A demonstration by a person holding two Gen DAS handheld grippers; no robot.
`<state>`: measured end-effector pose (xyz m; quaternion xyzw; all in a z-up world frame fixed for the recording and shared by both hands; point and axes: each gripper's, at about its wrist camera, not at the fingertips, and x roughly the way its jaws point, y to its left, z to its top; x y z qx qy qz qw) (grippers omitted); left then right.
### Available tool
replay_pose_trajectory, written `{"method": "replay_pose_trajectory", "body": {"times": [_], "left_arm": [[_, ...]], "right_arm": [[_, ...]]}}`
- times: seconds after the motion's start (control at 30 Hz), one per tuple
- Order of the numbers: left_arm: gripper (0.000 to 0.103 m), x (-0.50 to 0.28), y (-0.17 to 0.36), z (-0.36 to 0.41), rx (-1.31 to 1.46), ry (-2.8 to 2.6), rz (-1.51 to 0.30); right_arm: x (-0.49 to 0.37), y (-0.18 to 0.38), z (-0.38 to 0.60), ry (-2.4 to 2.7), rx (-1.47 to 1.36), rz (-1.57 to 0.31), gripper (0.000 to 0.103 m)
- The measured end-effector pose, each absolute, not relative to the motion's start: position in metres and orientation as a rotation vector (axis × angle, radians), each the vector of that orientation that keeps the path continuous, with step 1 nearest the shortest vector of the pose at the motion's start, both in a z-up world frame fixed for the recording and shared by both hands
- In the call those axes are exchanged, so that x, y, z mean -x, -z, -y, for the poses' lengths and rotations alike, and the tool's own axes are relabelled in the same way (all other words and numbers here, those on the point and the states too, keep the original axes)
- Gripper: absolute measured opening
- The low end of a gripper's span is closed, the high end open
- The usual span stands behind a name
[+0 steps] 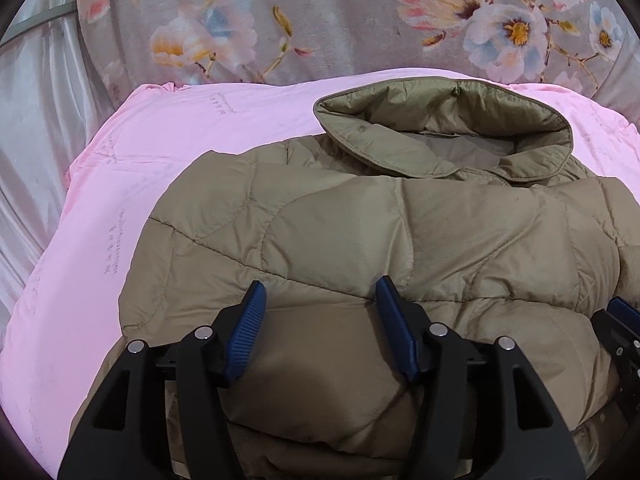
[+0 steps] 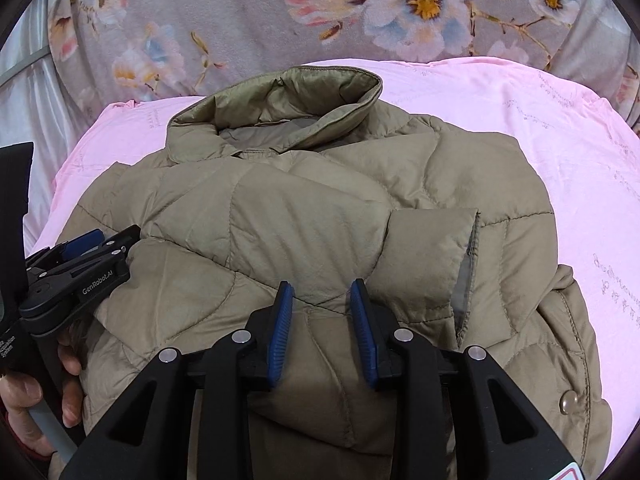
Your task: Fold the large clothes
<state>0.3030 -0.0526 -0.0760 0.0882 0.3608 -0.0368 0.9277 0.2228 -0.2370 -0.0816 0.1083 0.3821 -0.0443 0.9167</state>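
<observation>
An olive quilted puffer jacket lies on a pink sheet, collar at the far end and both sleeves folded across the body. It also shows in the right wrist view, where a sleeve cuff rests on top. My left gripper is open, its blue pads over the jacket's near part with nothing between them. My right gripper is open over the jacket's near middle, also empty. The left gripper shows at the left edge of the right wrist view.
The pink sheet covers the bed around the jacket. A grey floral blanket lies beyond it. White satin fabric hangs at the far left. A snap button sits on the jacket's right edge.
</observation>
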Motion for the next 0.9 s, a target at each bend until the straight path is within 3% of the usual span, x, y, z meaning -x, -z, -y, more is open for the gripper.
{"method": "replay_pose_trajectory", "body": {"times": [0.1,0.2,0.33,0.43,0.6,0.63,0.67,0.7,0.73,0.77,0.9], "left_arm": [[0.061,-0.303,0.072,0.046,-0.142,0.096,-0.745],[0.062,-0.306,0.055,0.03,-0.052,0.193,-0.778],[0.076,-0.33,0.017,0.021,0.095,0.247,-0.776],[0.081,-0.361,0.007,0.026,0.187,0.277,-0.813],[0.08,-0.419,0.031,0.038,0.349,0.327,-0.978],[0.073,-0.426,0.037,0.04,0.371,0.331,-1.001],[0.059,-0.432,0.043,0.044,0.383,0.337,-1.02],[0.051,-0.435,0.046,0.047,0.378,0.343,-1.028],[0.028,-0.437,0.048,0.05,0.367,0.353,-1.033],[0.013,-0.436,0.048,0.053,0.34,0.358,-1.034],[0.007,-0.421,0.037,0.055,0.215,0.366,-0.956]], "right_arm": [[-0.224,0.08,0.238,0.079,-0.232,-0.791,0.034],[-0.224,0.068,0.244,0.054,-0.261,-0.788,0.044],[-0.237,0.041,0.267,0.009,-0.414,-0.718,0.057],[-0.263,0.032,0.29,-0.024,-0.576,-0.674,0.059],[-0.309,0.043,0.315,0.014,-0.719,-0.685,0.059],[-0.319,0.05,0.316,0.009,-0.745,-0.705,0.058],[-0.326,0.055,0.317,0.005,-0.755,-0.724,0.053],[-0.335,0.062,0.316,-0.004,-0.757,-0.746,0.029],[-0.341,0.064,0.315,-0.021,-0.745,-0.764,0.003],[-0.345,0.066,0.312,-0.032,-0.719,-0.784,0.004],[-0.329,0.055,0.3,-0.026,-0.577,-0.721,0.003]]}}
